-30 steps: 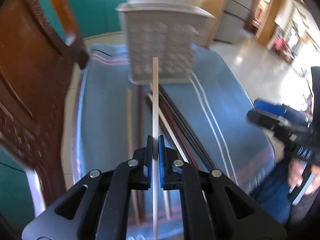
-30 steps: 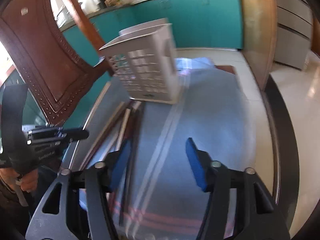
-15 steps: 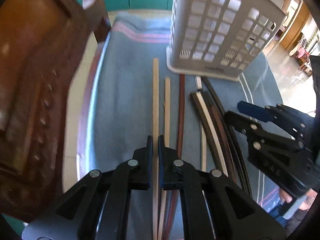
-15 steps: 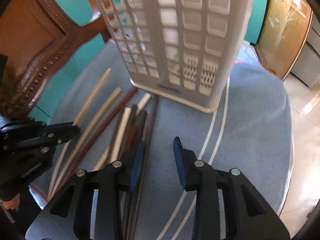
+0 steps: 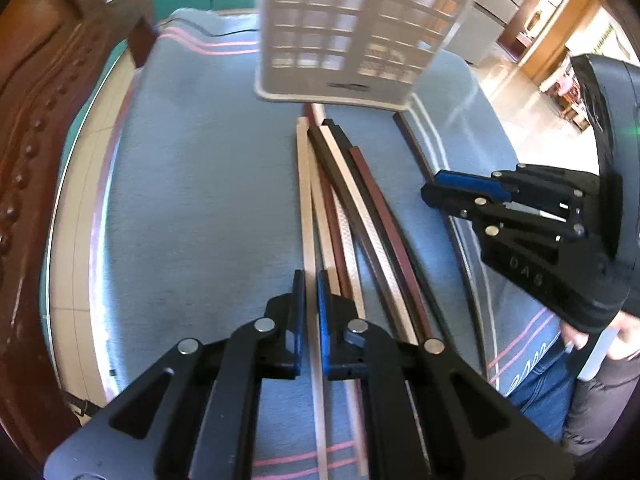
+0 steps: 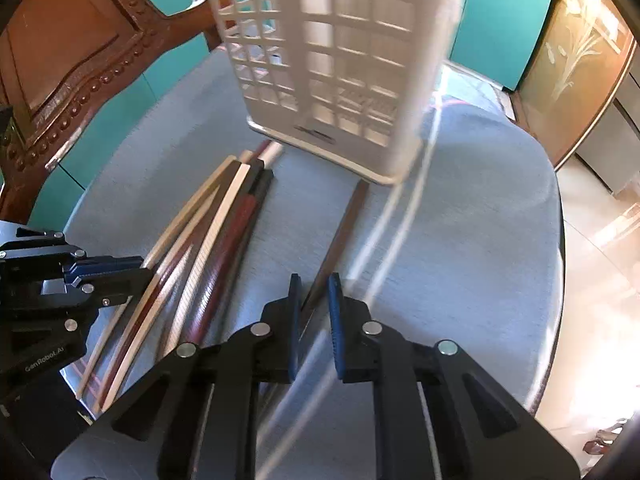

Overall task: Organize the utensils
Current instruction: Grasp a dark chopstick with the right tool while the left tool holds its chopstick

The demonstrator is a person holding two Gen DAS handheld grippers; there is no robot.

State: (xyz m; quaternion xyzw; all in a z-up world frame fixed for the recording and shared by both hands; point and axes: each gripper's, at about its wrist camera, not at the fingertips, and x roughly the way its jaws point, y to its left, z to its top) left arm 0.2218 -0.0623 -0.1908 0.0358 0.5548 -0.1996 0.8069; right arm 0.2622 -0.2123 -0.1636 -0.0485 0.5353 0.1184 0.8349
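Blue striped cloth [image 5: 192, 208] covers the desk, where a white plastic lattice basket [image 5: 352, 32] stands upright at the far end. Loose chopsticks [image 5: 360, 216], pale wood and dark brown, lie bundled just before it. The left tongs [image 5: 311, 300] are clamped on a pale wooden chopstick [image 5: 303, 184] at the bundle's left edge. The right tongs [image 6: 314, 308] are slightly apart around a dark brown chopstick [image 6: 340, 236] lying apart from the bundle.

The left black two-finger gripper with blue pads [image 5: 311, 292] reaches forward low over the cloth-covered surface, jaws nearly closed around a pale wooden chopstick [image 5: 303, 184]. The right black gripper [image 6: 314, 300] sits alongside, jaws narrowly parted astride a dark brown chopstick [image 6: 340, 232].
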